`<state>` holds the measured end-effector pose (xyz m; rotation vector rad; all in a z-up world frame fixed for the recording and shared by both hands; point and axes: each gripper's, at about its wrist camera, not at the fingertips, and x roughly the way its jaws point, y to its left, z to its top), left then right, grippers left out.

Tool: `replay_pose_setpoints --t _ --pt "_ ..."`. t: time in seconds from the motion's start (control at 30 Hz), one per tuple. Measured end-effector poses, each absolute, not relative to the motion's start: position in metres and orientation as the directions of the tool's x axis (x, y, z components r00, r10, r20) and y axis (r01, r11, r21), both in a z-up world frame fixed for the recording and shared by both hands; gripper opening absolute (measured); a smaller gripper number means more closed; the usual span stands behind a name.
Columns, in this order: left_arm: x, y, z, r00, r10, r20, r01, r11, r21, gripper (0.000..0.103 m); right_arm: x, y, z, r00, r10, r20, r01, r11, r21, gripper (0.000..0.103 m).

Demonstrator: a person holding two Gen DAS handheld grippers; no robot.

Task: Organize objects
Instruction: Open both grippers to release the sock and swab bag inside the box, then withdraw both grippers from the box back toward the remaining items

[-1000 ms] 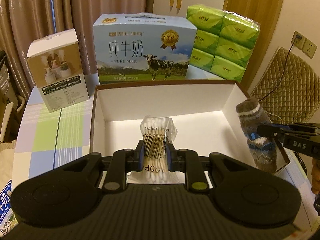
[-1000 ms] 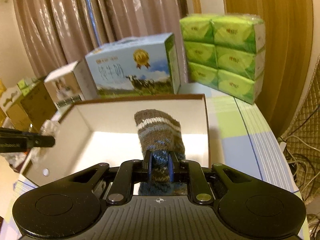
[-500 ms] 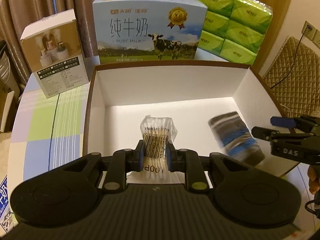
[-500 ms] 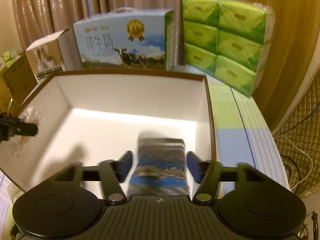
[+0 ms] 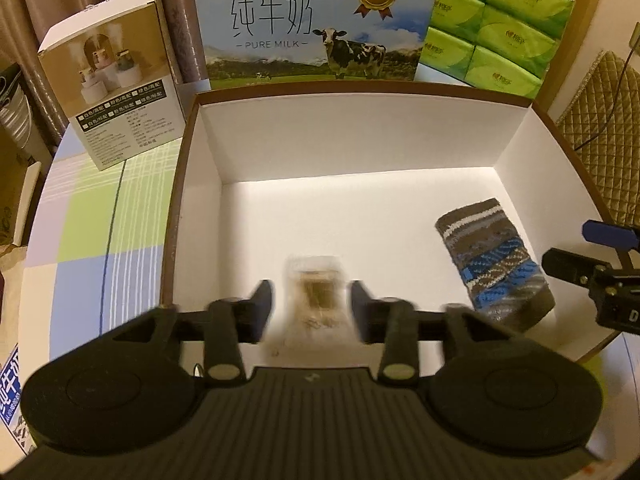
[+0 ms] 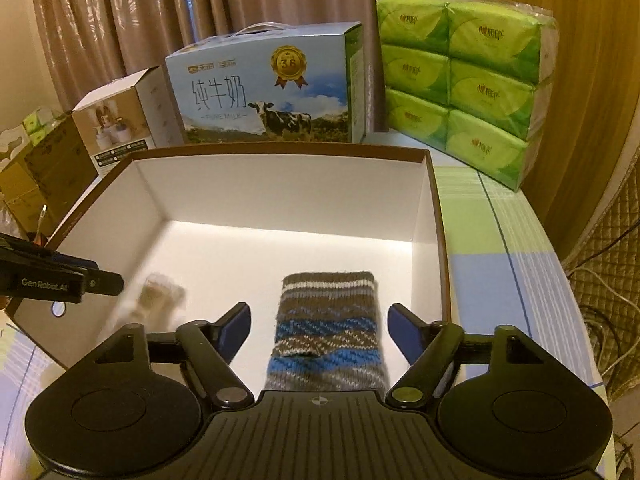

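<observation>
Releasing into open white cardboard box [image 5: 360,152]:
- Left gripper [image 5: 312,300] jaws were opening; blurred clear cotton-swab packet [image 5: 314,280] between, unpressed, near front edge.
- Right gripper [image 6: 318,328] jaws were opening; striped brown-blue knitted sock [image 6: 326,320] lay flat, front right corner.
- Best: open fully before lifting straight, avoiding snag.

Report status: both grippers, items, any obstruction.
Left gripper opening, blurred clear cotton-swab packet between fingers. Right gripper opening; striped knitted sock lies in white box. Nothing obstructing.

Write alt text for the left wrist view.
The left tongs are opening over a white box, with a blurred bag of cotton swabs between the fingers and clear of the pads. A striped sock lies in the box to the right, near the right tongs. A milk carton stands behind.
</observation>
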<state>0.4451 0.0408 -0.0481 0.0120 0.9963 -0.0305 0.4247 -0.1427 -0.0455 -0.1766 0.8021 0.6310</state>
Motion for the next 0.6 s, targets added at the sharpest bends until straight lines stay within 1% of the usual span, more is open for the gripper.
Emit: replay_pose_setpoints --t 0.03,0.1,0.17,0.4,0.47,0.6 --pt "0.444 0.041 -0.047 0.548 -0.018 -0.837 0.03 1.0 -0.002 0.049 0.424 -0.143 -0.045 0.523 0.461 -0.717 -0.59 0.802 0.086 0.077" --pt "0.443 0.041 -0.046 0.549 -0.019 -0.836 0.032 0.999 -0.002 0.05 0.422 -0.144 -0.045 0.521 0.463 -0.717 -0.593 0.801 0.086 0.08" --pt "0.441 0.041 -0.045 0.55 -0.019 -0.835 0.031 1.0 -0.002 0.056 0.42 -0.145 -0.045 0.519 0.465 -0.717 -0.594 0.799 0.089 0.083" --pt "0.432 0.04 -0.038 0.56 -0.032 -0.828 0.035 0.999 -0.014 0.059 0.413 -0.15 -0.042 0.513 0.474 -0.716 -0.595 0.797 0.102 0.087" --pt "0.428 0.039 -0.035 0.565 -0.034 -0.824 0.035 0.999 -0.017 0.063 0.41 -0.152 -0.041 0.513 0.477 -0.714 -0.594 0.797 0.106 0.088" --pt "0.419 0.039 -0.029 0.575 -0.047 -0.817 0.033 0.999 -0.035 0.064 0.405 -0.155 -0.038 0.515 0.48 -0.71 -0.593 0.798 0.109 0.089"
